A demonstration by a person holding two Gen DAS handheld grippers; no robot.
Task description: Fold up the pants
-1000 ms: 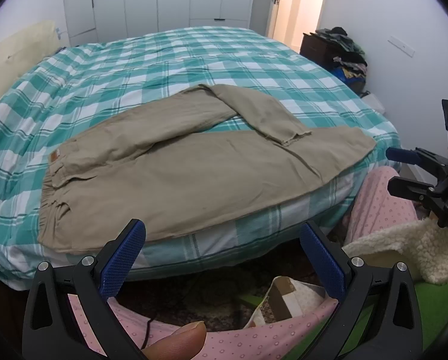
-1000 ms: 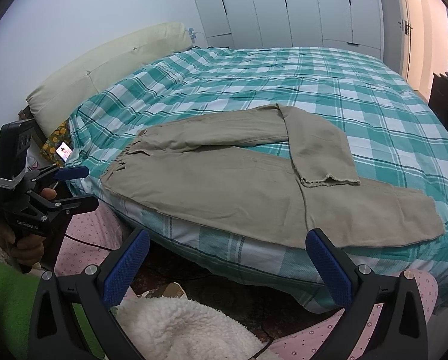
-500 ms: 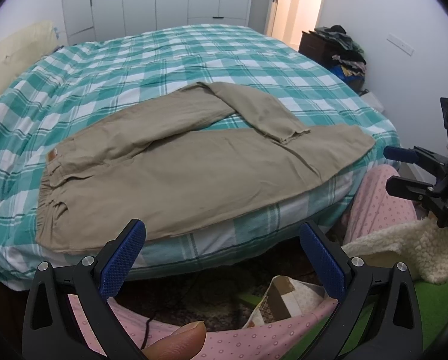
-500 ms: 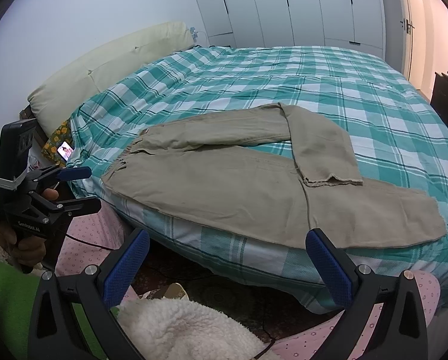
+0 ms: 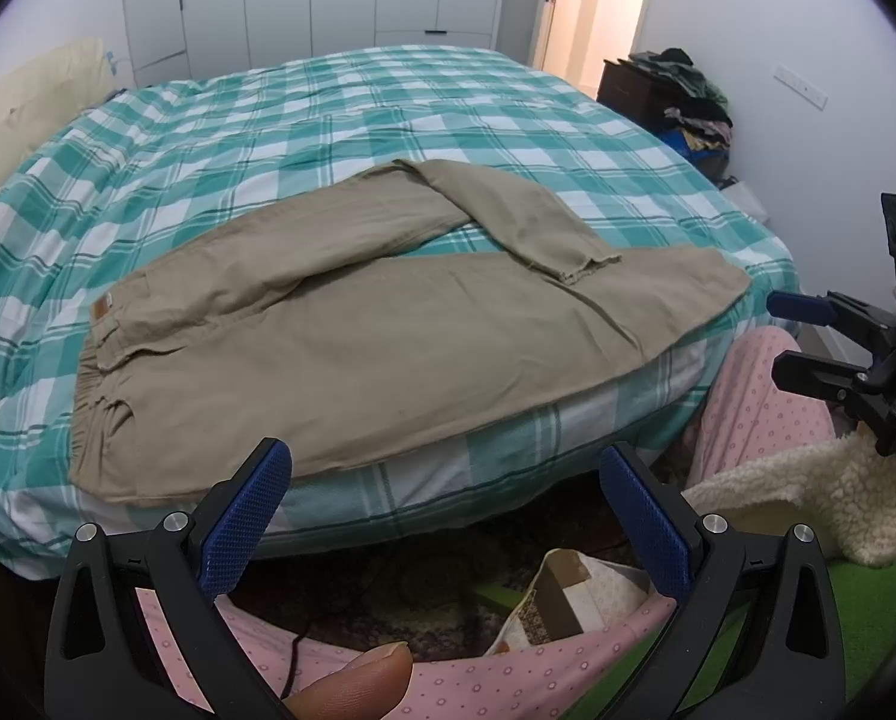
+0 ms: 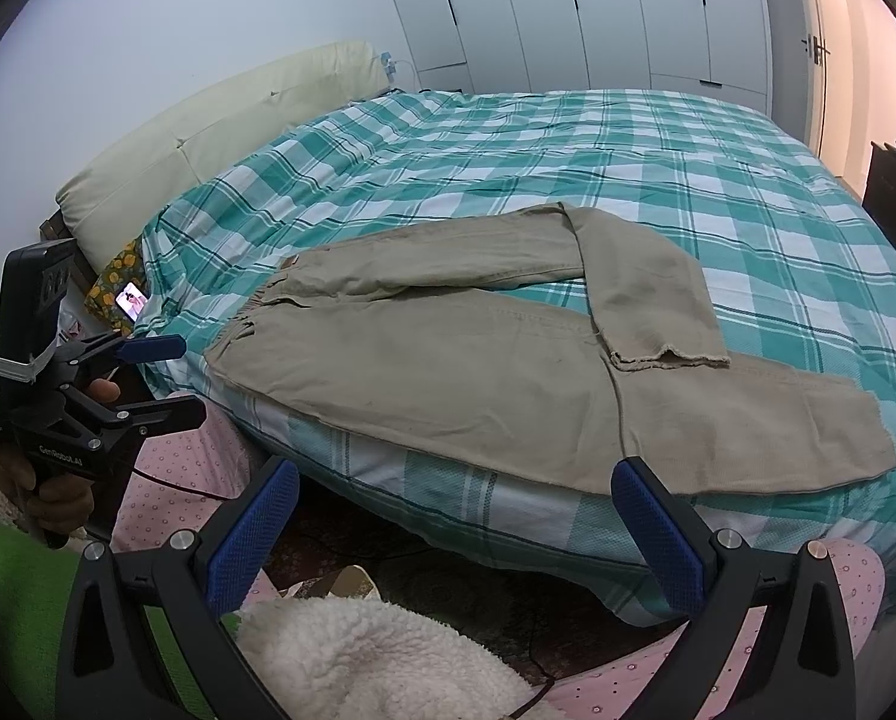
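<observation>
- Khaki pants (image 5: pixel 352 336) lie along the near edge of the checked bed (image 5: pixel 340 114), one leg folded back over the other
- Left gripper (image 5: pixel 442 516) and right gripper (image 6: pixel 454 528) hold their fingers apart, short of the bed, gripping nothing

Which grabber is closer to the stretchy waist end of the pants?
Left. The left gripper is off the bed edge near the waistband; the right gripper is toward the cuffs.

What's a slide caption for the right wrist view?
Open right tool faces khaki pants on a plaid bed, far leg folded back.
</observation>
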